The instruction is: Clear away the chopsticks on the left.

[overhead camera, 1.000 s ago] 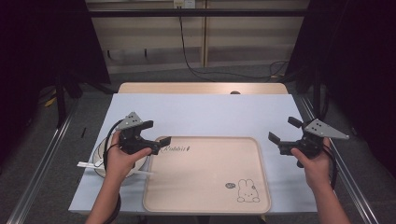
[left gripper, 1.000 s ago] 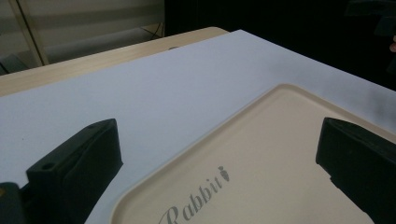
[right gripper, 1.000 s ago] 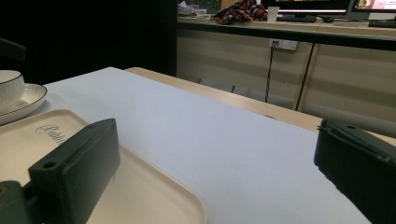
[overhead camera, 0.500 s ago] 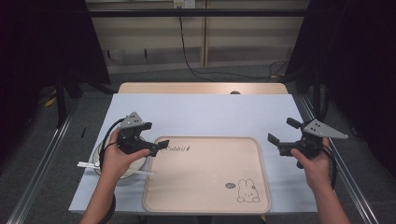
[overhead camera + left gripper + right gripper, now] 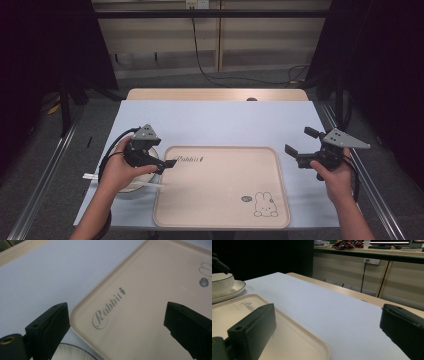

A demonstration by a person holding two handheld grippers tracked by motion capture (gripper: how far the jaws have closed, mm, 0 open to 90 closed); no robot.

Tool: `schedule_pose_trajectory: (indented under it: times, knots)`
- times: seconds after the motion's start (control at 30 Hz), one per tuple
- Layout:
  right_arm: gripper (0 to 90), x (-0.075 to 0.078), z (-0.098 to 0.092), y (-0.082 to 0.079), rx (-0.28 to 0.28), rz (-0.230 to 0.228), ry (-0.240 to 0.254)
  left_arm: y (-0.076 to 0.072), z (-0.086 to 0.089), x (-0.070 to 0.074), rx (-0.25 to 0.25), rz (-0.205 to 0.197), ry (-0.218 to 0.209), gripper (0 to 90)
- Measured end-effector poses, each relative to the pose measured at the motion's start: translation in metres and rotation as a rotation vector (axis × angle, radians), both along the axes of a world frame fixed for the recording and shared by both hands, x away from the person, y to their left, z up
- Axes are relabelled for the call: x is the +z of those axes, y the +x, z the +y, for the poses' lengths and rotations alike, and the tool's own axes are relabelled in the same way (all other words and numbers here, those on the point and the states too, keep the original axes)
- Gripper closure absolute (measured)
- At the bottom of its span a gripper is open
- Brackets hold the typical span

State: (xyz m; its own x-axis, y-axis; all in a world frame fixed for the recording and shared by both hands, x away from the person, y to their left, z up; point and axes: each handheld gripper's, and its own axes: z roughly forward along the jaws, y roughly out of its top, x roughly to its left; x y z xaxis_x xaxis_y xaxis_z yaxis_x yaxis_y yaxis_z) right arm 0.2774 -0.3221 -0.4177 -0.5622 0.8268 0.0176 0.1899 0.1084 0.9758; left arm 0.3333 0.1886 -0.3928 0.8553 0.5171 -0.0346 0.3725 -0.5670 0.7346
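Observation:
A beige tray point(image 5: 220, 200) with "Rabbit" lettering and a small rabbit drawing lies on the pale blue table top. My left gripper point(image 5: 161, 157) hovers at the tray's near-left corner. In the left gripper view it point(image 5: 116, 315) stands open, one jaw over the table and one over the tray point(image 5: 140, 315). Under the left hand sits a white bowl point(image 5: 131, 184) on a plate. My right gripper point(image 5: 302, 142) is held off the tray's right edge, open and empty. The right gripper view looks between its jaws point(image 5: 328, 312) across the tray point(image 5: 287, 340) to the bowl point(image 5: 220, 282) and plate point(image 5: 235, 290).
A thin white stick point(image 5: 92, 176) lies on the table beside the bowl, reaching towards the tray. The blue table top point(image 5: 220, 120) stretches behind the tray to a wooden strip point(image 5: 215, 94). Metal rails run along both sides, and a cable hangs at the back wall.

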Motion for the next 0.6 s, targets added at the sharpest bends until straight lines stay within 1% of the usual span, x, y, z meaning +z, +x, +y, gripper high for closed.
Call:
schedule_pose_trajectory:
  times: [0.03,0.1,0.13,0.17,0.2,0.27,0.3,0.33,0.37,0.4,0.43,0.47,0.5,0.53,0.57,0.6]
  knots:
    - [0.0,0.0001,0.0004,-0.0004,0.002,0.0,-0.003,0.0,0.0009,0.0007,-0.017,-0.003,0.029,6.7]
    - [0.1,0.0005,0.0009,-0.0009,0.001,-0.002,-0.003,-0.0021,-0.0002,-0.0006,-0.021,0.022,0.027,6.9]
    - [0.1,0.0006,0.001,-0.001,0.002,-0.004,-0.002,-0.0029,0.0003,-0.0004,-0.03,0.017,0.052,7.0]
    - [0.2,0.0005,0.0014,-0.0011,0.005,-0.002,-0.002,-0.0043,0.0001,-0.0004,-0.036,0.023,0.059,7.2]
    - [0.2,0.0003,0.0016,-0.001,0.007,-0.002,-0.005,-0.0047,0.0007,0.0003,-0.049,0.022,0.079,7.4]
    - [0.2,-0.0002,0.0022,-0.0008,0.016,0.001,-0.01,-0.007,0.0003,-0.0003,-0.045,0.035,0.075,7.4]
    - [0.2,-0.0003,0.003,-0.0011,0.016,0.008,-0.005,-0.0066,0.0012,0.0001,-0.057,0.038,0.089,7.6]
    - [0.2,-0.0004,0.0031,-0.001,0.017,0.005,-0.016,-0.0071,0.0018,-0.0002,-0.055,0.045,0.1,7.7]
    - [0.2,-0.001,0.0035,-0.0009,0.02,0.005,-0.02,-0.0074,0.0019,-0.0007,-0.048,0.045,0.101,7.6]
    - [0.2,-0.0012,0.0032,-0.0011,0.023,0.005,-0.022,-0.007,0.0026,-0.0008,-0.065,0.059,0.116,7.6]
    - [0.2,-0.0012,0.0032,-0.0011,0.023,0.005,-0.022,-0.007,0.0026,-0.0008,-0.065,0.059,0.116,7.7]
    - [0.2,-0.0013,0.003,-0.0012,0.024,0.006,-0.025,-0.0065,0.0026,-0.0005,-0.08,0.063,0.136,7.7]
    - [0.2,-0.0012,0.0025,-0.0013,0.02,0.006,-0.03,-0.0071,0.0017,-0.0006,-0.079,0.067,0.145,7.6]
    - [0.1,-0.0012,0.002,-0.0013,0.019,0.006,-0.026,-0.0064,0.0021,0.0003,-0.095,0.073,0.166,7.6]
    - [0.1,-0.0008,0.0016,-0.0016,0.019,0.012,-0.022,-0.0068,0.0016,0.0,-0.099,0.077,0.172,7.6]
    - [0.2,-0.0005,0.0011,-0.0012,0.017,0.006,-0.019,-0.0067,0.0021,0.0002,-0.103,0.078,0.182,7.7]
